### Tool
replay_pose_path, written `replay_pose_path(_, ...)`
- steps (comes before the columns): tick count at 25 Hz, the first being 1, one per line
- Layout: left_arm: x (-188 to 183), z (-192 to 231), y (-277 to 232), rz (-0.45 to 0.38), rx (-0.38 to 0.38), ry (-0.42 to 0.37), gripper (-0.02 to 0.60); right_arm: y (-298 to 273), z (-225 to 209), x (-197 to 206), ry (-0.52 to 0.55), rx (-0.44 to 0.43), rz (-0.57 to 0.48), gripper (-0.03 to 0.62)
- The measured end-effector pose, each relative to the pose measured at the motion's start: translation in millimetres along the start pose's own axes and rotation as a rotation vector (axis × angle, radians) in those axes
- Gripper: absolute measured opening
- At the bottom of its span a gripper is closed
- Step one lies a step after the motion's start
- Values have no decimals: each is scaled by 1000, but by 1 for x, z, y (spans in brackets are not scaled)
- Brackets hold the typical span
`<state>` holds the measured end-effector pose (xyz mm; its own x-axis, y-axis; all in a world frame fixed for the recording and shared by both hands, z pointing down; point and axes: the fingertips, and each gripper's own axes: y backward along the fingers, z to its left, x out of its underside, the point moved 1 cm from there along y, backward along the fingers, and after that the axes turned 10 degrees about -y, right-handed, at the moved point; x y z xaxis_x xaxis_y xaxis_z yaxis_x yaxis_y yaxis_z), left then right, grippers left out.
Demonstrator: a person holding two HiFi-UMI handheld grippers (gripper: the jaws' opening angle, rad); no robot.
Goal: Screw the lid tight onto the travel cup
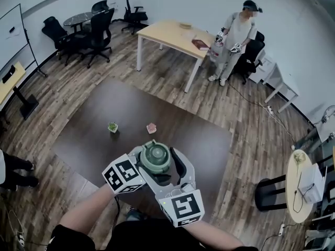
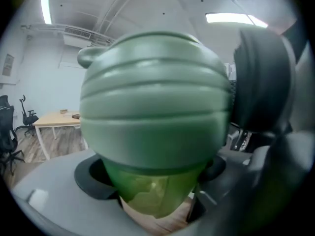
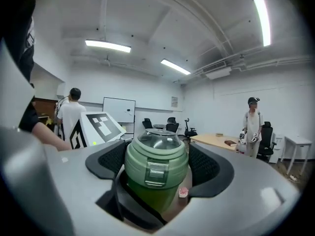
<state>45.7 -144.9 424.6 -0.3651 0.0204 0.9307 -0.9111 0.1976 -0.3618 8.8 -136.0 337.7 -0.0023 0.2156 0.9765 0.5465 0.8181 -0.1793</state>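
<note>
Travel cup (image 2: 147,193) is held roughly upright off the dark table (image 1: 89,129), lower centre of the head view. Left gripper (image 2: 152,200) is clamped on the translucent body just under the lid (image 1: 155,157), presumably so the cup is stopped from spinning. Right gripper (image 3: 156,166) is closed on the lid, pads (image 3: 204,162) on opposite sides, so torque can be applied. Lid looks seated; tightness cannot be judged from these views.

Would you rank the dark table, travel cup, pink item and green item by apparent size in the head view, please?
1. dark table
2. travel cup, though nearest the camera
3. pink item and green item, about alike
</note>
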Motion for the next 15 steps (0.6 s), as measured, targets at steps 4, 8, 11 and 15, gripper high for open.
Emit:
replay_pose_path(4, -6, 4, 7, -37, 30, 26, 407, 2, 8, -12, -17, -206, -7, 417)
replay_pose_path(8, -20, -8, 24, -95, 168, -9, 407, 16, 10, -32, -66, -552, -5, 417)
replay_pose_path(11, -20, -30, 31, -77, 301, -79, 407, 27, 13, -30, 27, -786, 44, 417)
replay_pose_path(15, -19, -47, 33, -57, 382, -115, 407, 32, 19, -24, 66, -974, 103, 417)
